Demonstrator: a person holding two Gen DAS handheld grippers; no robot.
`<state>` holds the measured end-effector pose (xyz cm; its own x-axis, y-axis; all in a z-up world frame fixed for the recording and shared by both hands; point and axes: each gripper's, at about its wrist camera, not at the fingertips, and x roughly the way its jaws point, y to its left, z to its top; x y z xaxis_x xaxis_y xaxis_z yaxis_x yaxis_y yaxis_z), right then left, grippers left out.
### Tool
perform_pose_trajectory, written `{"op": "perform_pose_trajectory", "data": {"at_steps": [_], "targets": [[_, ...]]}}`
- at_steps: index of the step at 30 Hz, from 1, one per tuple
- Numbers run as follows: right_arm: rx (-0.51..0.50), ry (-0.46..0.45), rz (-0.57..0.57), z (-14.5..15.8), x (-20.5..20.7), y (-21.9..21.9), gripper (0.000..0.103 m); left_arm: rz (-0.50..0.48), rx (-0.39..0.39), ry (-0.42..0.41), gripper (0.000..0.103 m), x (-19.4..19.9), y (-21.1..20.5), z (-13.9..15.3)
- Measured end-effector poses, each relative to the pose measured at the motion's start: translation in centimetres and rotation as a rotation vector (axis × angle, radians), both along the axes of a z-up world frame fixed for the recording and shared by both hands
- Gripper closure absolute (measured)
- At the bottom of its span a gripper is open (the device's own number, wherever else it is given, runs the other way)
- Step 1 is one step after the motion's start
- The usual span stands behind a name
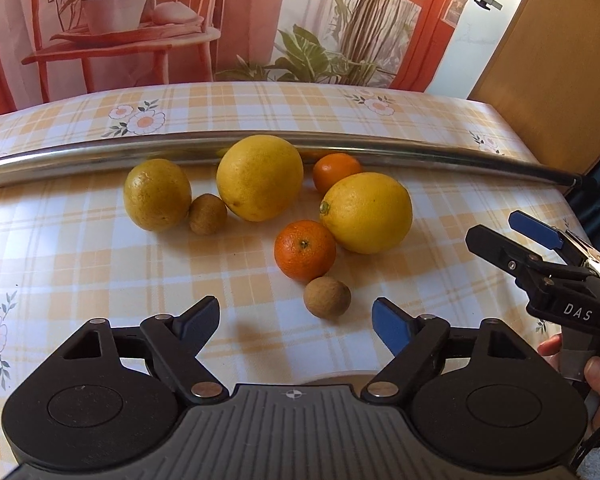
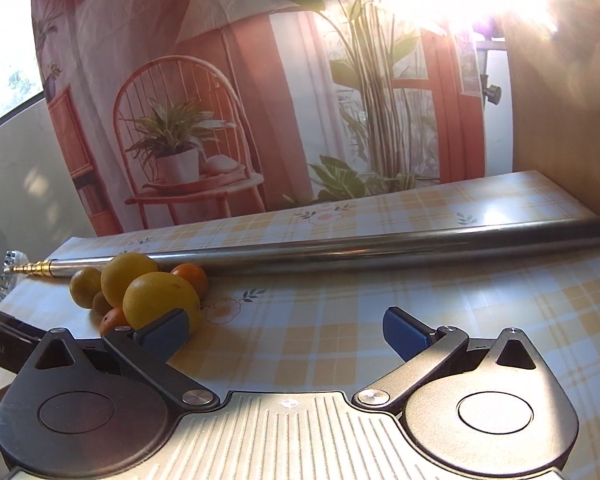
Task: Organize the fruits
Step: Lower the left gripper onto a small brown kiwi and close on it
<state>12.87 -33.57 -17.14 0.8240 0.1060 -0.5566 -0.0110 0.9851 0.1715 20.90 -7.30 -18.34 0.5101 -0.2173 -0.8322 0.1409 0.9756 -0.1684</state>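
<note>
Several fruits lie grouped on the checked tablecloth (image 1: 80, 264): a big yellow one (image 1: 259, 178), a lemon (image 1: 366, 212), a duller yellow fruit (image 1: 157, 194), two mandarins (image 1: 305, 250) (image 1: 336, 171) and two small brown fruits (image 1: 327, 297) (image 1: 207, 213). My left gripper (image 1: 296, 322) is open, its tips just short of the near brown fruit. My right gripper (image 1: 512, 232) enters from the right, open and empty, beside the lemon. In the right wrist view the right gripper (image 2: 286, 330) is open, with the lemon (image 2: 160, 298) behind its left fingertip.
A long metal telescopic pole (image 1: 340, 146) lies across the table behind the fruit, also the pole (image 2: 380, 246) in the right wrist view. A printed backdrop (image 1: 240, 20) hangs behind the table. A wooden panel (image 1: 552, 60) stands at the back right. A hand (image 1: 596, 380) holds the right gripper.
</note>
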Motion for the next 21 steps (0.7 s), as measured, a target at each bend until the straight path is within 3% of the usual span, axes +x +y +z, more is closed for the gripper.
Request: {"op": "perform_pose_trajectory", "data": {"at_steps": [4, 13, 21], "targets": [[0.06, 0.013, -0.023, -0.2, 0.1, -1.1, 0.0, -0.016, 0.007, 0.021, 0.03, 0.1, -0.9, -0.5], [0.079, -0.008, -0.018, -0.3, -0.4, -1.3, 0.002, -0.056, 0.063, -0.001, 0.045, 0.2, -3.0, -0.5], [0.094, -0.024, -0.013, -0.2, -0.7, -1.4, 0.005, -0.036, 0.101, -0.023, 0.052, 0.1, -3.8, -0.3]]}}
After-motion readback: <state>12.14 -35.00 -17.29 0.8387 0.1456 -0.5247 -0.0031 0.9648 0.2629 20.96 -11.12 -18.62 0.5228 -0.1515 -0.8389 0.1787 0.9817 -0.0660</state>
